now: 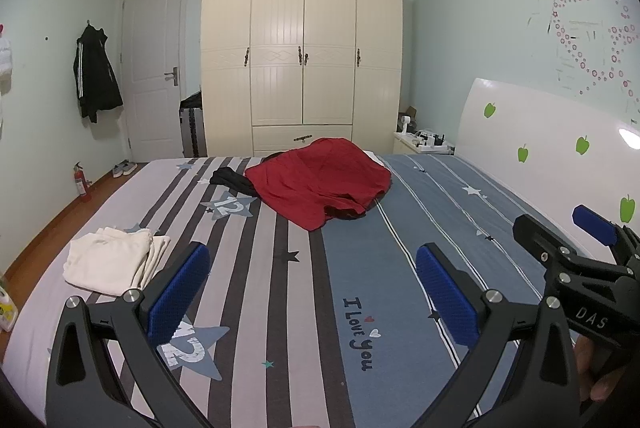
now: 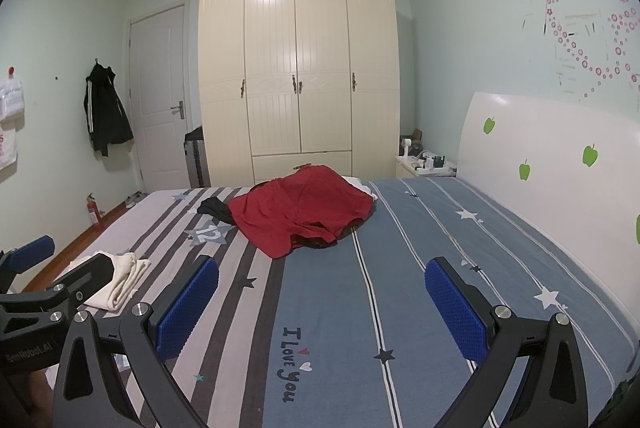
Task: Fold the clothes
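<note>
1. Far left of bed (image 1: 360, 308): folded white garment (image 1: 114, 262) lay flat near bed's left edge, looked done; judged no further handling req'd.
2. Left gripper (image 1: 312, 292) hovered over striped sheet, jaws spread wide, nothing btwn them. Not touching any cloth.
3. Centre, far side of bed: red garment (image 1: 320, 180) lay crumpled in a heap, well apart from both grippers. A black garment (image 1: 232, 180) poked out from under its left side, touching it. A white item showed at heap's right rear; too hidden to identify.
4. Handling est.: red fabric appeared thin, soft, light, limp; would sag and bunch when lifted, no stiffness to rely on. Recommend pinching near hem or corners, one gripper per corner, then drag flat before folding.
5. Right gripper (image 2: 322, 302) also hovered above blue part of sheet, jaws released, empty.
6. Risk noted: black piece could lift along w/ the red one if gripped too deep.
</note>
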Tool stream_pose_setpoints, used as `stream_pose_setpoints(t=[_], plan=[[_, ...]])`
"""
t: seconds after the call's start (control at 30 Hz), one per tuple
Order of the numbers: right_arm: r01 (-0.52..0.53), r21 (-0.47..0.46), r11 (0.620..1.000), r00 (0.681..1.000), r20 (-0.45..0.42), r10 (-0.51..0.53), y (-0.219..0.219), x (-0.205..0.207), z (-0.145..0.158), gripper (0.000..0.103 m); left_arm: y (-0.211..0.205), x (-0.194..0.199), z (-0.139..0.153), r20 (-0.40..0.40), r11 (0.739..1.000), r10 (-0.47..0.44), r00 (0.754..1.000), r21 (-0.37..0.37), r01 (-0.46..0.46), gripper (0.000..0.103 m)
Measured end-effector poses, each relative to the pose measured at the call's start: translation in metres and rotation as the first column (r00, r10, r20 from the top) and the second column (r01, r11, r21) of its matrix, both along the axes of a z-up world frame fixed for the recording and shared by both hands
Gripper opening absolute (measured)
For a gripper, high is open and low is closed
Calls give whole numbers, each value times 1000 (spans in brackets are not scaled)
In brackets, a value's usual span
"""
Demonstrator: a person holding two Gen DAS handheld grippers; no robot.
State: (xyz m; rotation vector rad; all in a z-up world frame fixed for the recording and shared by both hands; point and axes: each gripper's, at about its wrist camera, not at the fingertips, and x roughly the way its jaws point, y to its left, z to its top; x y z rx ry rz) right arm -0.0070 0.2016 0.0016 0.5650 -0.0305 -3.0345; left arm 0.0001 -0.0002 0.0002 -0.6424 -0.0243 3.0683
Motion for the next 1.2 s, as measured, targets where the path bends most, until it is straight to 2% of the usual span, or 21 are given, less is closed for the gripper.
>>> stream_pose_setpoints(t=[0.6,1.2], plan=[[5,3,1000,1000,-3,-5,-2,3,-4,102,-7,4,5,-2,1000,-6,1000,31,6,102],[7,1,1000,1000,1,-7,1,0,-1,102,0,3,4,-1,1000,-12,1000,16,12,102]])
